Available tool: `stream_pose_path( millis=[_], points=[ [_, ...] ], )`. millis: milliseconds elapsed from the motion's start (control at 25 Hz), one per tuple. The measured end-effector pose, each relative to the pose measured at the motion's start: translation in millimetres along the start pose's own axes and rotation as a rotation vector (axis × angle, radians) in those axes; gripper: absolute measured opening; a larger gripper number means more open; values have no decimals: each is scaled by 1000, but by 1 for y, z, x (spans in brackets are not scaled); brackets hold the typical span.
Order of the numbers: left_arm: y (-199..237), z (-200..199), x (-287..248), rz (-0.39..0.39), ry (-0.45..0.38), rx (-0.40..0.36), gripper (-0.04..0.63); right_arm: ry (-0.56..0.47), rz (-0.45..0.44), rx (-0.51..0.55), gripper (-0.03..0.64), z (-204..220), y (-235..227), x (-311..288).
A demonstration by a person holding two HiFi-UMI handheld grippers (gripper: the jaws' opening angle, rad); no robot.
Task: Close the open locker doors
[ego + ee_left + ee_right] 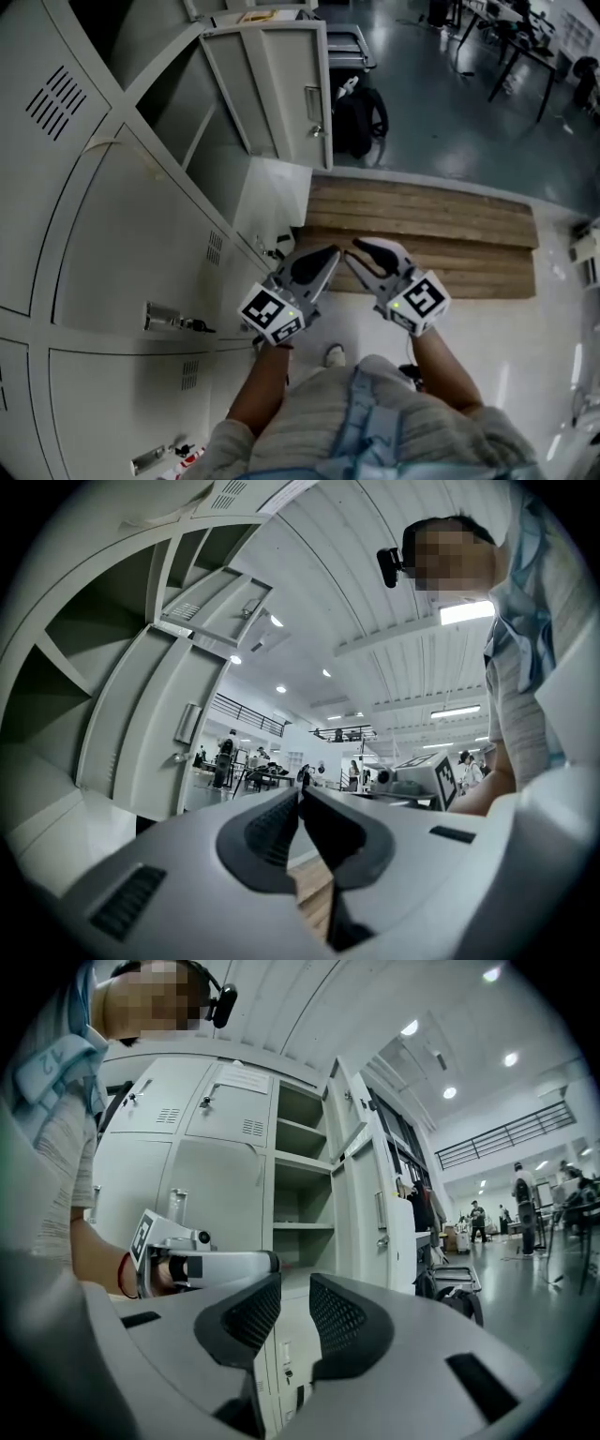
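One open locker door (281, 94) stands out from the grey lockers (122, 234) at the upper left, well apart from both tongs. The left tongs (333, 253) are pressed together and empty. Just beside them, the right tongs (356, 247) stand slightly spread with nothing between, over wooden steps (441, 234).

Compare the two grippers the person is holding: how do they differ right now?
The left gripper has its jaws together at the tips, while the right gripper has its jaws apart with a clear gap. The left gripper is on the side nearer the lockers, and the right gripper is farther out over the floor. Both are grey and hold nothing.
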State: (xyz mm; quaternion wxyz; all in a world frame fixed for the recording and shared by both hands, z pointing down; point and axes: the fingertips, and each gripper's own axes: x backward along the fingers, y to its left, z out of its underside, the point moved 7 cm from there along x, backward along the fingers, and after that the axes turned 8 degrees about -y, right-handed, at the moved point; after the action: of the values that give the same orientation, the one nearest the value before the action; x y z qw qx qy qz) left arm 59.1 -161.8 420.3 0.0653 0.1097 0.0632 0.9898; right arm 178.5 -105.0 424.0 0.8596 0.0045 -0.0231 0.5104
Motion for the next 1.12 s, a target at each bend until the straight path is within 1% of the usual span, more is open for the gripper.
stream_pose_path(
  millis=[120,240,440,640,760,920,1120],
  points=[
    [21,-5,-7,-18,-11,-4,3,11,-12,25,94,2,-19,-19],
    [40,-9,-14,-36,-13,-7,3,-12,-8,36,94,2,-41,-37],
    [71,-8,-25,-96,-23,-11,3,-10,-26,40,94,5,-87,-63],
    [91,-6,-47,-156,-26,-12,3,-16,-82,20,94,-2,-123,-85],
    [104,-6,-65,-191,-21,-16,3,-14,-123,27,94,1,-144,-99],
    [122,-5,-88,-241,-28,-22,3,9,-176,3,94,2,-170,-115],
    [135,-2,-104,-298,-25,-28,3,6,-233,2,94,4,-199,-132]
  ],
)
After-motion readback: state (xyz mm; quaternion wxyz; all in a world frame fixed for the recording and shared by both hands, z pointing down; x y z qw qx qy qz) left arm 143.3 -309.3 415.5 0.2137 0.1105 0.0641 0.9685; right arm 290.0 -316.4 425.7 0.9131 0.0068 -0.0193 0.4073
